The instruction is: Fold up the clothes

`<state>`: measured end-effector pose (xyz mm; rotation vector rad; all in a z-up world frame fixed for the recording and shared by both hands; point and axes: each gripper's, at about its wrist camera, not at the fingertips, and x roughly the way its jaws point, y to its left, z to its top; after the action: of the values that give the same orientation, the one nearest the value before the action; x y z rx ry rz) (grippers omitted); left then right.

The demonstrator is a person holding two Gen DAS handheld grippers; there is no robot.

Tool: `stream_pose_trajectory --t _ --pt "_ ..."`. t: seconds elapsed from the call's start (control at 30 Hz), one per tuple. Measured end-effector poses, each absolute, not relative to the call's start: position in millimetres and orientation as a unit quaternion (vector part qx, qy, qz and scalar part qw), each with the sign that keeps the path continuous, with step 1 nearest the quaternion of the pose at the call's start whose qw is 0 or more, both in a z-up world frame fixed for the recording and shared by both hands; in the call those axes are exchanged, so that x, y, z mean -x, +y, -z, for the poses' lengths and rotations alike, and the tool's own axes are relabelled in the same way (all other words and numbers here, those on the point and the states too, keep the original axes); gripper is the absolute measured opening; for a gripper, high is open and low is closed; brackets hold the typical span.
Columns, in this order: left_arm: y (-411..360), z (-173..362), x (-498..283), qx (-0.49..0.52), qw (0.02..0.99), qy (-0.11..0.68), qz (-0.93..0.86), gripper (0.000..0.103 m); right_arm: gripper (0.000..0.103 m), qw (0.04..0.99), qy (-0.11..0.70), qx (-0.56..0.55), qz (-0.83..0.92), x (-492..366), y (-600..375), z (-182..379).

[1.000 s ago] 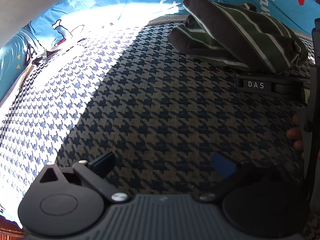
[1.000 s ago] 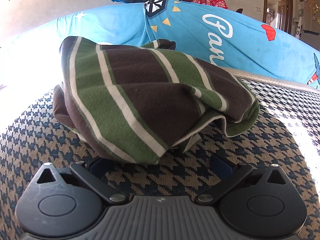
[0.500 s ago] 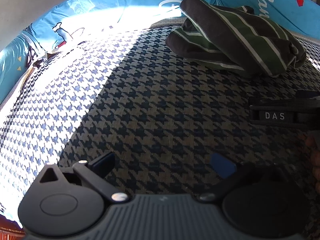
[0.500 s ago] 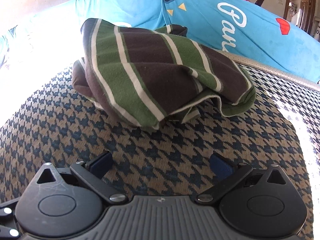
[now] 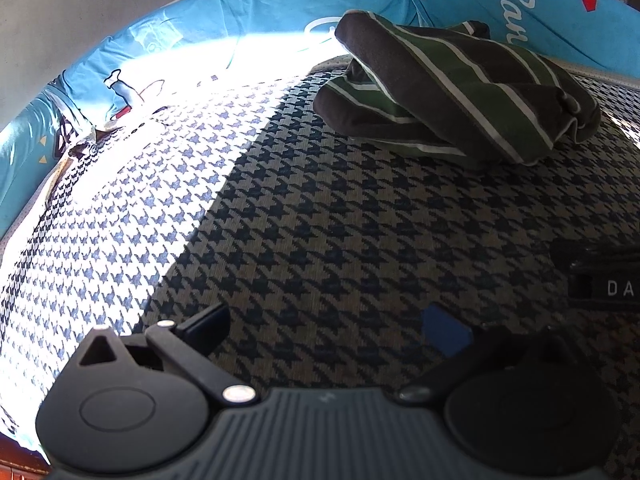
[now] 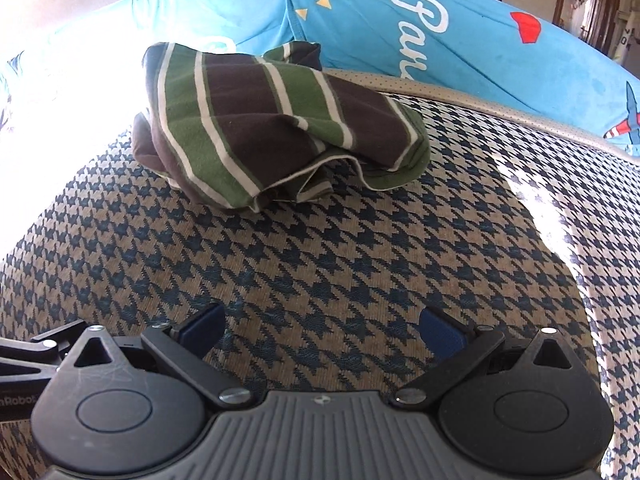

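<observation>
Lying crosswise, folded striped garment [image 6: 276, 128]

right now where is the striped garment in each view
Left wrist view: the striped garment lies upper right on the houndstooth cover, far from the open left hand-held gripper.
Right wrist view: it lies upper centre-left, ahead of the open right hand-held gripper.
Shared landmark: the blue sheet with white lettering behind it.

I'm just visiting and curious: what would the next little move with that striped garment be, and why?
Probably bring both tools forward to it. The striped garment lies bunched on the houndstooth cover, untouched, and the right tool and left tool are open with nothing in them.
</observation>
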<state>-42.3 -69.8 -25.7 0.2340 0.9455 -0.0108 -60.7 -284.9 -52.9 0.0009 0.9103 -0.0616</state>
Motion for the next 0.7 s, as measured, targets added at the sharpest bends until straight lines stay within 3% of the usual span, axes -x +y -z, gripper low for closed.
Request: stream_pose_trajectory --t 0.7 --pt "-120.9 4.6 48.6 -0.123 0.883 0.454 0.008 0.103 0.103 0.884 0.458 -0.073 0.063 82.0 -289.1 35.5"
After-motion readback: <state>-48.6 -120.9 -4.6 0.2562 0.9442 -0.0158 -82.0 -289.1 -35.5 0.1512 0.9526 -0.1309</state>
